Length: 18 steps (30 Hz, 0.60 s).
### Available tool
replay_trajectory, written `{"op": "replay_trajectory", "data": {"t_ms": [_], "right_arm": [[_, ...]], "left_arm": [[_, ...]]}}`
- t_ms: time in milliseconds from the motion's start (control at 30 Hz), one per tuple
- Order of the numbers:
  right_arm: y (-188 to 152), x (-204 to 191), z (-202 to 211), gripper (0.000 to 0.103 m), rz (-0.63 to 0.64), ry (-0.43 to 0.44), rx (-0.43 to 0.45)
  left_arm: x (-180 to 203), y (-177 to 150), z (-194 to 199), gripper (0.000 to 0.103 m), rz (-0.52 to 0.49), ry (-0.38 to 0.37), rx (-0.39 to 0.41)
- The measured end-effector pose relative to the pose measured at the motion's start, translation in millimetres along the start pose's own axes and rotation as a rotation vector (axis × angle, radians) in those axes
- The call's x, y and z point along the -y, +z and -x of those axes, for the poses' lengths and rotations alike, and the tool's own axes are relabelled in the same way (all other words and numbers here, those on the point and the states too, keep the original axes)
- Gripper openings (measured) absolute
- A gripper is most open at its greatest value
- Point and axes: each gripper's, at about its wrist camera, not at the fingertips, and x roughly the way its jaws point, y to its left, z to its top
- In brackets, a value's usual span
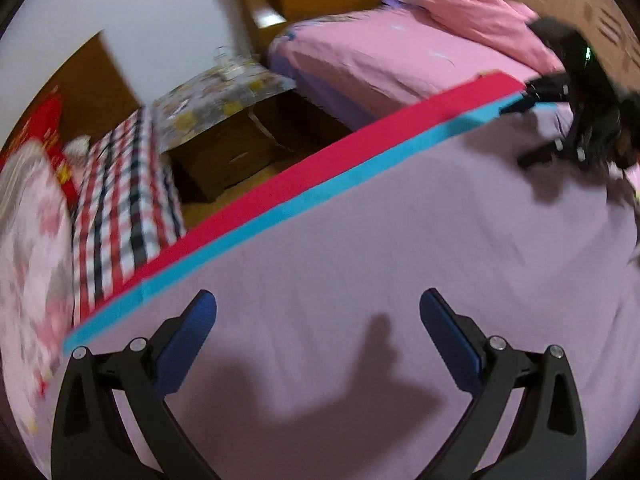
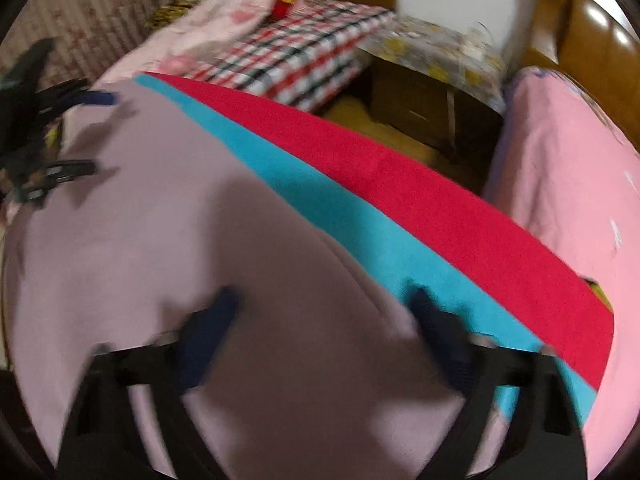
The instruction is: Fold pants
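Pale lilac pants (image 1: pixel 360 248) lie spread flat over a mat with a teal band (image 1: pixel 280 208) and a red band (image 1: pixel 304 164). They fill the right wrist view too (image 2: pixel 168 232). My left gripper (image 1: pixel 318 300) is open and empty, hovering just above the cloth. My right gripper (image 2: pixel 324 300) is open and empty above the pants near the teal band (image 2: pixel 360 224); this view is blurred. The right gripper also shows far right in the left wrist view (image 1: pixel 532 132), open. The left gripper shows at the far left of the right wrist view (image 2: pixel 100 132), open.
A pink bed (image 1: pixel 380 52) lies beyond the mat. A dark wooden nightstand (image 1: pixel 240 136) with a floral cover stands in the gap. A red-checked cloth (image 1: pixel 120 200) and floral bedding (image 1: pixel 28 240) lie on the left. The red band (image 2: pixel 440 208) borders the floor gap.
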Motion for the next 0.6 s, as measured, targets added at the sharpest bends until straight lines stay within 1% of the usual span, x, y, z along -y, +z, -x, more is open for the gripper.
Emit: {"op": "replay_trajectory", "data": {"t_ms": [67, 133, 200, 300, 333, 367, 400, 433, 467, 500, 533, 600], "right_arm": [[-4.6, -2.2, 11.9, 0.032, 0.024, 0.003, 0.026], [-20.2, -20.8, 31.2, 0.021, 0.073, -0.041, 0.071], [-32.7, -41.6, 53.1, 0.02, 0.113, -0.095, 0.138], [-56.6, -76.1, 83.0, 0.019, 0.148, -0.17, 0.238], [-68.0, -90.2, 93.4, 0.019, 0.15, -0.196, 0.275], [-77.2, -101.0, 100.7, 0.019, 0.144, -0.218, 0.301], [-86.8, -110.4, 107.3, 0.019, 0.134, -0.233, 0.319], [-89.7, -114.9, 109.3, 0.019, 0.128, -0.243, 0.329], [-94.0, -120.3, 111.5, 0.019, 0.121, -0.256, 0.343], [-99.3, -128.4, 111.9, 0.019, 0.119, -0.272, 0.354], [-102.0, -134.5, 112.3, 0.018, 0.116, -0.286, 0.359], [-106.3, -146.3, 116.5, 0.018, 0.088, -0.32, 0.38]], "left_arm": [[-0.9, 4.8, -4.7, 0.101, -0.05, -0.036, 0.016], [1.7, 13.1, -6.6, 0.101, -0.119, -0.071, 0.044], [1.0, 19.7, -11.2, 0.101, -0.166, -0.112, 0.044], [-0.1, 25.6, -16.2, 0.099, -0.21, -0.13, 0.029], [-1.1, 25.6, -16.2, 0.099, -0.214, -0.153, 0.02], [-1.3, 26.1, -15.6, 0.098, -0.22, -0.191, 0.007], [-0.3, 24.6, -14.5, 0.094, -0.235, -0.212, -0.01], [1.6, 20.7, -13.5, 0.077, -0.247, -0.214, -0.034], [1.0, 17.4, -14.0, 0.06, -0.246, -0.232, -0.057], [1.2, 12.6, -13.3, 0.027, -0.225, -0.291, -0.09], [5.3, 6.0, -6.2, 0.018, -0.221, -0.287, -0.084], [21.2, -9.3, 19.4, 0.009, -0.281, -0.197, -0.041]]}}
